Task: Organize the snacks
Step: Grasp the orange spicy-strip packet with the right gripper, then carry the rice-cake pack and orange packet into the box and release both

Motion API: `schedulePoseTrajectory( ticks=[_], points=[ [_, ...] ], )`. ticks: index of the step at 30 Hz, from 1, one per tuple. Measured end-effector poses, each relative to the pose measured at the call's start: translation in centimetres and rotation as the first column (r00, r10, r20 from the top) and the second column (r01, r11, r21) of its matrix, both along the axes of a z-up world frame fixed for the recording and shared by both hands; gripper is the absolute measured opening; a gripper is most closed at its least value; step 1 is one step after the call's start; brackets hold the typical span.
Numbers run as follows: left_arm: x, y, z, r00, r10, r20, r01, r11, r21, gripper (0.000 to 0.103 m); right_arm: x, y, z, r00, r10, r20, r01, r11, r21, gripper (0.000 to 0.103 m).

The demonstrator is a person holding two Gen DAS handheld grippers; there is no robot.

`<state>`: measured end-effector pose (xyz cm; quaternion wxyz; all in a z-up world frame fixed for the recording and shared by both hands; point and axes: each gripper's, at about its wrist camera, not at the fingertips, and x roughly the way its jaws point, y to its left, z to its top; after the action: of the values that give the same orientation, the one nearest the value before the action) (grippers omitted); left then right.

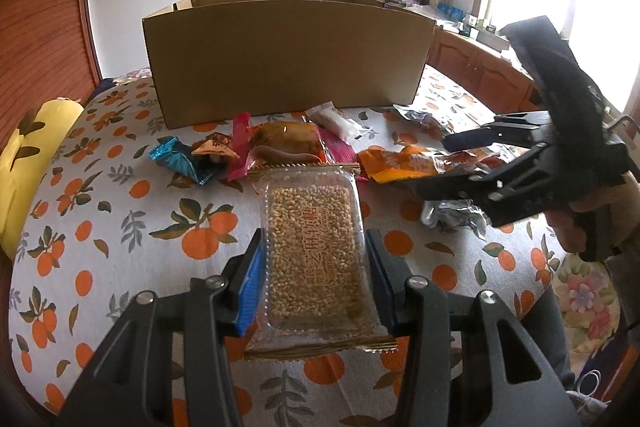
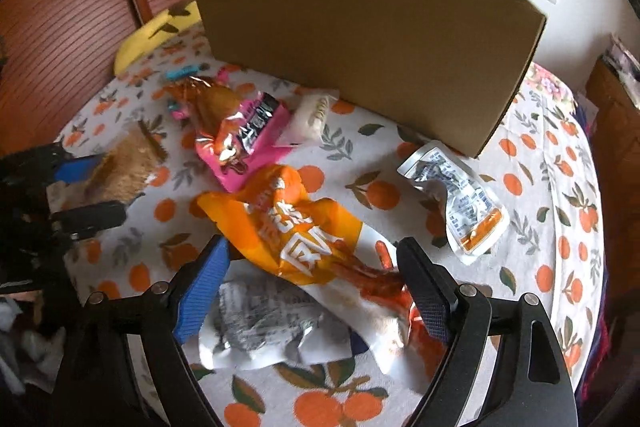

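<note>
left gripper (image 1: 314, 267): closed on the sesame bar pack (image 1: 314, 251), pads on both long sides. pack sits level, above the tablecloth (image 1: 120, 227).
right gripper (image 2: 312, 291): jaws wide, holding nothing. i hover it over the orange pouch (image 2: 288, 227), with a silver pouch (image 2: 260, 327) under it.
box (image 1: 288, 55): cardboard, upright at the far side, near wall facing me. snacks lie in front of it, none touching it that i can see.
step, my read: carry the bar over the near wall and drop it in. i'd lift well above the rim before going forward, keep the pack flat, release low inside.
right side, my read: straddle only the orange pouch, else the silver one comes too.
hidden: box interior, can't tell what's in it. pink pack (image 2: 244, 139) covers part of another wrapper. left gripper in the right view is blurred.
</note>
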<state>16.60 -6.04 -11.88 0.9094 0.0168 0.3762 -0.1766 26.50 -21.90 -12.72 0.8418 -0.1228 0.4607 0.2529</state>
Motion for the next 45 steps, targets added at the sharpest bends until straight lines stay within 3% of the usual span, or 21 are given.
schedulePoseTrajectory(
  ticks=[7, 12, 18, 22, 23, 25, 45],
  points=[
    [-0.1, 0.2, -0.2, 1.0, -0.002, -0.004, 0.002, 1.0, -0.006, 0.046, 1.9, -1.0, -0.4, 0.996, -0.067, -0.053, 0.069, 0.996, 0.056, 0.083],
    [-0.1, 0.4, -0.3, 1.0, -0.003, -0.006, 0.003, 1.0, -0.008, 0.046, 2.3, -1.4, -0.1, 0.995, -0.078, -0.058, 0.082, 0.994, 0.075, 0.068],
    [-0.2, 0.3, -0.4, 1.0, -0.007, -0.005, 0.007, 1.0, -0.004, 0.046, 1.6, -0.8, 0.8, 0.998, -0.046, -0.032, 0.048, 0.997, 0.056, 0.039],
    [-0.2, 0.3, -0.4, 1.0, -0.008, -0.004, 0.008, 1.0, -0.005, 0.046, 1.3, -0.2, 1.2, 0.999, -0.045, 0.003, 0.045, 0.999, 0.015, 0.033],
    [-0.3, 0.2, -0.3, 1.0, -0.01, -0.003, 0.01, 1.0, -0.005, 0.046, 1.3, -0.2, 1.4, 0.999, -0.049, 0.015, 0.049, 0.999, 0.011, 0.026],
    [-0.3, 0.3, -0.3, 1.0, -0.01, -0.002, 0.01, 1.0, -0.004, 0.046, 1.3, -0.3, 1.8, 0.997, -0.061, 0.035, 0.062, 0.998, -0.001, 0.022],
    [-0.8, 0.4, 1.3, 0.999, -0.004, 0.04, 0.005, 1.0, -0.019, 0.046, -1.1, -1.9, 5.5, 0.987, -0.086, 0.135, 0.081, 0.996, 0.047, 0.021]
  ],
)
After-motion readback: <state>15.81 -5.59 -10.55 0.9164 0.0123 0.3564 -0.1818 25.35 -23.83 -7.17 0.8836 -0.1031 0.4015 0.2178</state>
